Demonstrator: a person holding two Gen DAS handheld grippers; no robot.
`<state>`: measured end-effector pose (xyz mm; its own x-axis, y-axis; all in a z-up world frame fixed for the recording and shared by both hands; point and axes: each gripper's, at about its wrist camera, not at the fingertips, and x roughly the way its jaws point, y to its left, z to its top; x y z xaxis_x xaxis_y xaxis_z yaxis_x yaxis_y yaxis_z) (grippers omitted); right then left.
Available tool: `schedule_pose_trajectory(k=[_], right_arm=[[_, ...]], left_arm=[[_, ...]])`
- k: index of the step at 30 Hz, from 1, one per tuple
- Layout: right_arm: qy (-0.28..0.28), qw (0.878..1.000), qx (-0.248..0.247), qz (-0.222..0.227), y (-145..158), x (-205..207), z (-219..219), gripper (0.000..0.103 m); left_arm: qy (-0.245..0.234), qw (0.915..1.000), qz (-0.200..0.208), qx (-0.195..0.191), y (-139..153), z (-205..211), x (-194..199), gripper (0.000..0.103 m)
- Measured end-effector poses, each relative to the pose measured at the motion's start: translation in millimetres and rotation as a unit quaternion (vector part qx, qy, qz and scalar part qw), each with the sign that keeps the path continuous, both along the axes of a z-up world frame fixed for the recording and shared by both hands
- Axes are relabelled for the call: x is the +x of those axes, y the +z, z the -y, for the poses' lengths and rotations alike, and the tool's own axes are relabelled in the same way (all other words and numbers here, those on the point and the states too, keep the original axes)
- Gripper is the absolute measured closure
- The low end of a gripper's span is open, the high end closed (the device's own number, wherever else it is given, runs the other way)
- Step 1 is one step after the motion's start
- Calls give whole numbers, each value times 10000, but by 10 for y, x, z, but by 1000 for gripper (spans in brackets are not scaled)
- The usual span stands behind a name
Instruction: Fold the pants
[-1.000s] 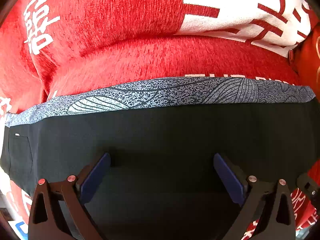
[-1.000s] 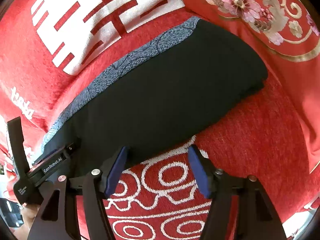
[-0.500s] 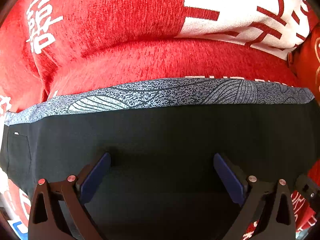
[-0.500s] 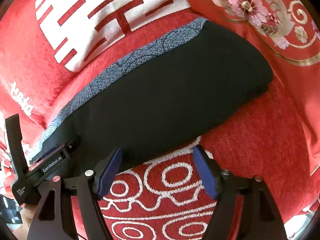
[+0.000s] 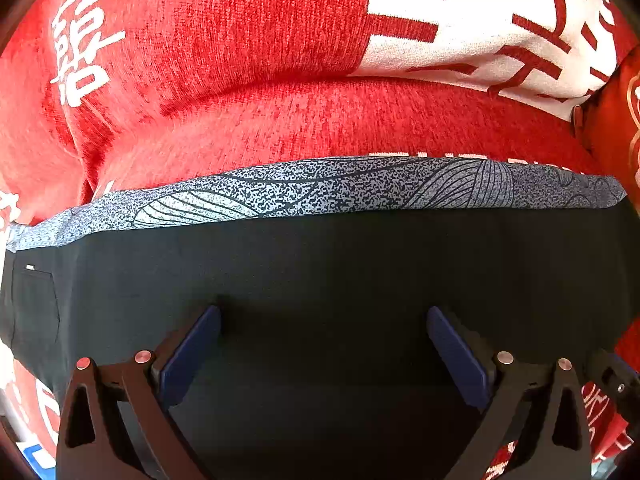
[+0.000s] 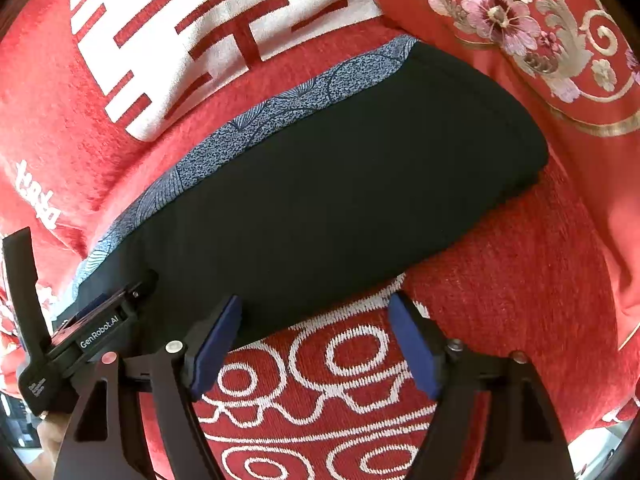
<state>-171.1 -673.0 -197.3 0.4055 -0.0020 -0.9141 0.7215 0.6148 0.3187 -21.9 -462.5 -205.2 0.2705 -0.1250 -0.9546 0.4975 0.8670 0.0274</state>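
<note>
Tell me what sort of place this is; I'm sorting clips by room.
Probably a home sofa or bed: black pants lie folded on a red woven cover, beside a red embroidered cushion.

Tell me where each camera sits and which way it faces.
Left wrist: on the left gripper, looking steeply down at the middle of the folded black pants; its own open fingers show.
Right wrist: on the right gripper, looking steeply down at the pants' near edge and the red cover; its open fingers, just widened with nothing between them, and the left gripper's body show.
Shared: the pants, their patterned grey band and the red cover.
</note>
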Motion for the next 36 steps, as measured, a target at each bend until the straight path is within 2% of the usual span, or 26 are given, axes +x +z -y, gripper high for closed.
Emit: schedule_pose_trajectory(k=[20, 23, 26, 27, 28, 31, 33, 36], right_arm=[[-23, 9998, 25, 184, 49, -66, -11, 24], [-285, 9963, 477, 657, 54, -212, 69, 24], [-776, 9856, 1011, 1113, -4, -438, 202, 26], [-882, 9841, 1059, 1122, -3, -486, 229, 27], [-891, 9858, 983, 1031, 26, -503, 236, 27], [-407, 9928, 553, 981, 241, -433, 179, 27], [-250, 9936, 456, 1008, 328, -414, 151, 27], [-453, 9901, 618, 1176, 318, -484, 215, 27]], left_arm=[[19, 10000, 21, 17, 1, 11, -22, 0], [-14, 10000, 20, 13, -4, 11, -15, 0], [-62, 10000, 46, 12, -3, 12, -21, 0], [-56, 10000, 40, 22, 1, 6, -25, 0], [-39, 10000, 23, 40, 2, 8, -22, 0], [3, 10000, 28, 83, 3, 28, -28, 0], [68, 9999, 9, 134, 24, 41, -34, 0], [238, 9995, -38, 186, 80, 36, -37, 0]])
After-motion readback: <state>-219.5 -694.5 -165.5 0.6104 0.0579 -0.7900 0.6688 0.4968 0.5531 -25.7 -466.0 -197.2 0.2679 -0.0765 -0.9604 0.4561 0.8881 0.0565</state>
